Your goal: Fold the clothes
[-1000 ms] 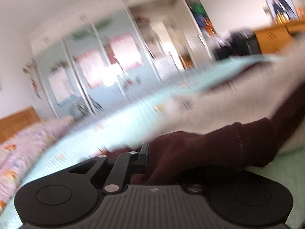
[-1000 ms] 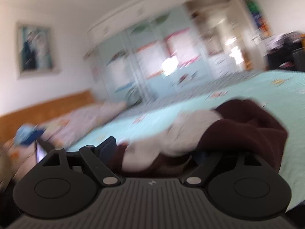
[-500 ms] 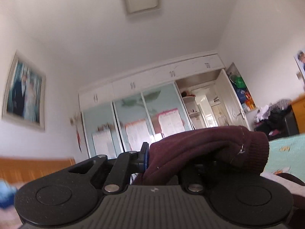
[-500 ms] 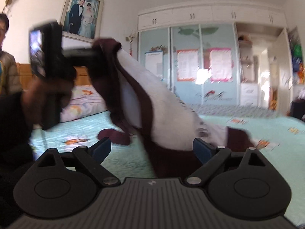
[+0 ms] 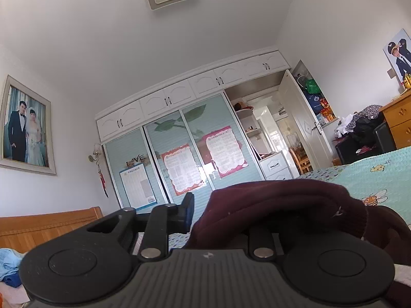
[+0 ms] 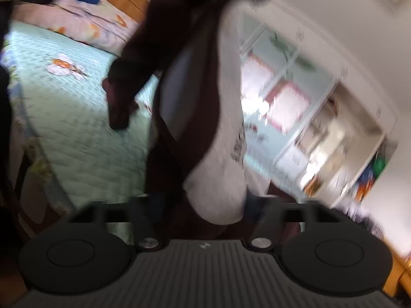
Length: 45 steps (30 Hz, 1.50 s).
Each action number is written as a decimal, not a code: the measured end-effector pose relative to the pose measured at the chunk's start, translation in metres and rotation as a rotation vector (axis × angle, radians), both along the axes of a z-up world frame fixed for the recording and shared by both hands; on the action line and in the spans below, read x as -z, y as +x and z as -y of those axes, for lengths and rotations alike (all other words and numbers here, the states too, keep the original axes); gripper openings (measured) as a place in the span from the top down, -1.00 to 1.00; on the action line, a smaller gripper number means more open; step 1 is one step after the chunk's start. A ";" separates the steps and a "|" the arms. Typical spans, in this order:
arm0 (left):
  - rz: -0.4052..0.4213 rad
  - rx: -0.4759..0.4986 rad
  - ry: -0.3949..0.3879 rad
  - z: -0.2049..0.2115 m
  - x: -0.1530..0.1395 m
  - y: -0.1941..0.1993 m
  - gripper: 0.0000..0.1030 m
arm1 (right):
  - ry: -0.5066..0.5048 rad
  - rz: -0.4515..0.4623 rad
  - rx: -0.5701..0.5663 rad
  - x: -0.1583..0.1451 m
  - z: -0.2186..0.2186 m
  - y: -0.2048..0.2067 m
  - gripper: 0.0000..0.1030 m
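A maroon and grey garment hangs in the air between my two grippers. In the left wrist view its maroon ribbed cuff (image 5: 277,205) drapes over my left gripper (image 5: 221,213), which is shut on it; only the left finger (image 5: 186,211) shows, the right one is hidden by cloth. In the blurred right wrist view the garment (image 6: 200,97) hangs down from above, with a maroon sleeve (image 6: 120,95) dangling over the bed. Its lower grey part sits between the fingers of my right gripper (image 6: 205,205), which looks shut on it.
A mint quilted bedspread (image 6: 64,118) with a flower print covers the bed (image 5: 380,177). A wooden headboard (image 5: 48,225) and pillow (image 6: 95,25) lie at the left. A wardrobe with sliding doors (image 5: 179,159) faces me. A wooden dresser (image 5: 398,123) with piled clothes stands at the right.
Both grippers have lifted the garment off the bed and it now hangs. The right gripper has tilted and closed on the garment's lower part, where half a second ago its jaws stood open.
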<state>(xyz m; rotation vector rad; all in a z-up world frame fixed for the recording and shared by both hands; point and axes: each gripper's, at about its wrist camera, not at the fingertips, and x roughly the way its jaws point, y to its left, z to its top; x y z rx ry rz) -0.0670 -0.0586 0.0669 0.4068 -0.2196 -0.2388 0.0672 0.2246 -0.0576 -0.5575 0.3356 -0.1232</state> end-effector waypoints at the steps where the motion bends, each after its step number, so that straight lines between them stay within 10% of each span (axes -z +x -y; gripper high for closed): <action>1: -0.011 0.001 0.016 0.000 0.005 0.003 0.37 | 0.027 -0.007 0.011 -0.002 0.005 0.002 0.63; 15: -0.193 0.076 0.297 0.018 0.099 0.036 0.29 | 0.183 0.178 0.138 -0.048 0.059 -0.024 0.80; 22: -0.205 0.056 0.309 0.016 0.119 0.042 0.47 | 0.218 0.193 0.179 -0.050 0.072 -0.024 0.78; 24: -0.206 0.037 0.274 0.008 0.113 0.044 0.57 | 0.210 0.154 0.193 -0.044 0.069 -0.018 0.64; 28: -0.179 -0.002 0.188 -0.012 0.087 0.044 0.67 | 0.128 0.074 0.211 -0.025 0.064 -0.014 -0.77; 32: -0.133 -0.022 0.090 -0.027 0.051 0.038 0.68 | 0.144 0.011 0.165 -0.014 0.059 -0.022 -0.78; 39: -0.014 0.038 0.100 -0.020 0.023 0.001 0.66 | 0.134 0.074 0.082 -0.017 0.034 -0.003 -0.72; 40: -0.007 0.035 0.110 -0.018 0.026 -0.002 0.66 | 0.134 0.062 0.083 -0.014 0.033 0.002 -0.34; 41: -0.001 0.031 0.118 -0.017 0.029 -0.004 0.65 | 0.155 0.041 0.084 -0.012 0.034 0.004 0.54; 45: -0.051 -0.003 0.099 -0.025 0.038 0.003 0.64 | 0.220 0.131 0.117 -0.033 0.046 -0.012 0.80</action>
